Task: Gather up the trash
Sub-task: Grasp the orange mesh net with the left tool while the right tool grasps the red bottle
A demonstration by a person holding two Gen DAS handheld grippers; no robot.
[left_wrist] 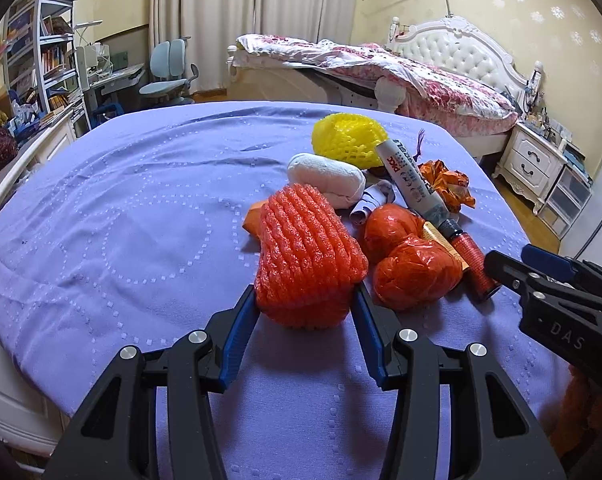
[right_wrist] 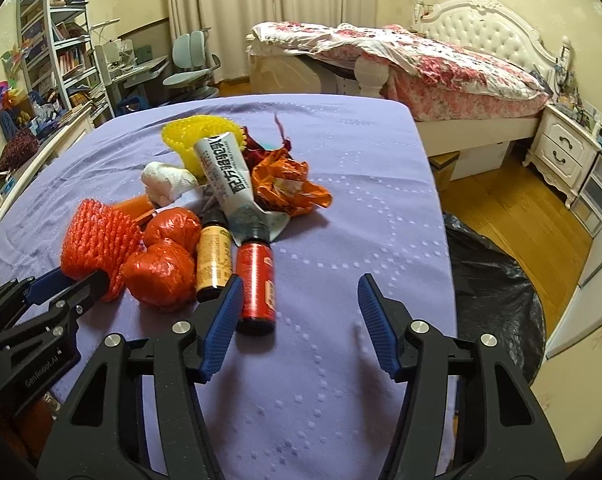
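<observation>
A pile of trash lies on a purple-covered table (left_wrist: 121,220). My left gripper (left_wrist: 305,294) is shut on an orange foam net (left_wrist: 305,256), squeezing its near end; the net also shows in the right wrist view (right_wrist: 97,236). Beside it lie two crumpled red plastic wads (left_wrist: 413,272), a red bottle (right_wrist: 257,284), a yellow-labelled bottle (right_wrist: 213,260), a white tube (right_wrist: 225,176), a yellow foam net (left_wrist: 347,136), a white tissue roll (left_wrist: 325,178) and an orange wrapper (right_wrist: 289,184). My right gripper (right_wrist: 299,284) is open and empty, its left finger beside the red bottle.
A black trash bag (right_wrist: 497,288) stands open on the wooden floor at the table's right edge. A bed (left_wrist: 421,76) and a white nightstand (right_wrist: 561,152) are beyond. A bookshelf (left_wrist: 41,48), desk and chair stand at the left.
</observation>
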